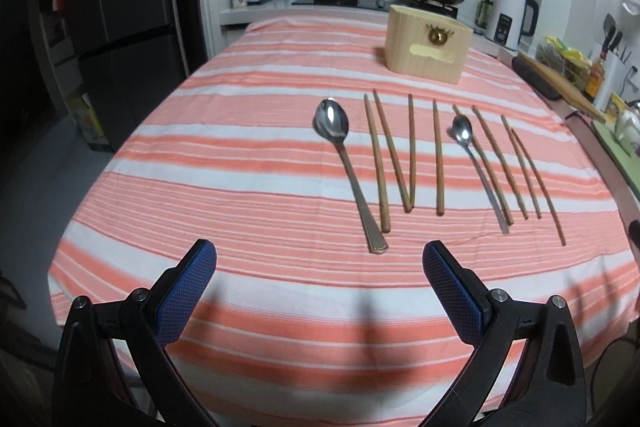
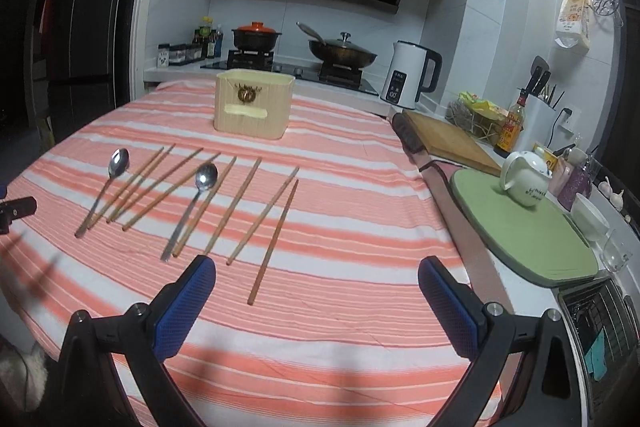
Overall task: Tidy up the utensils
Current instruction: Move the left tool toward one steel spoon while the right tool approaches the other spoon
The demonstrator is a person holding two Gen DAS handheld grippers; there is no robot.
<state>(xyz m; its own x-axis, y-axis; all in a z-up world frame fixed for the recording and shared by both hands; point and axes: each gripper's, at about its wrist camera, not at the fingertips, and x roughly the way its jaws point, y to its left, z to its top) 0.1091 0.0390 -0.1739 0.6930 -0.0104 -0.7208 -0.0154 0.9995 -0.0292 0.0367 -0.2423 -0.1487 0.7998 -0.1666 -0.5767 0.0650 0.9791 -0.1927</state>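
A: Left wrist view: left gripper hangs over the near part of the striped tablecloth, jaws spread wide, nothing between them. Big spoon lies just ahead, handle end nearest the tongs.

B: Right wrist view, same deal. Right gripper gapes, empty. Closest item is the outermost chopstick, near end between the two pads. Rest of the chopsticks fan out to the left w/ the small spoon among them, flat on the cloth.

A: Target looks like the wooden holder box at the far side, upright, well apart from the utensils. Nothing in it yet afaict, can't see inside.

B: Handling guess: chopsticks light, stiff, thin, prob roll or pivot if pinched at the tip. Take near the middle, jaws across the shaft.

A: Spoons are smooth metal, likely slippery, bowl-heavy. Grip the handle close to the bowl so it doesn't swing. Low profile on soft cloth, so pads must come right down.

B: Task basically unstarted imo.
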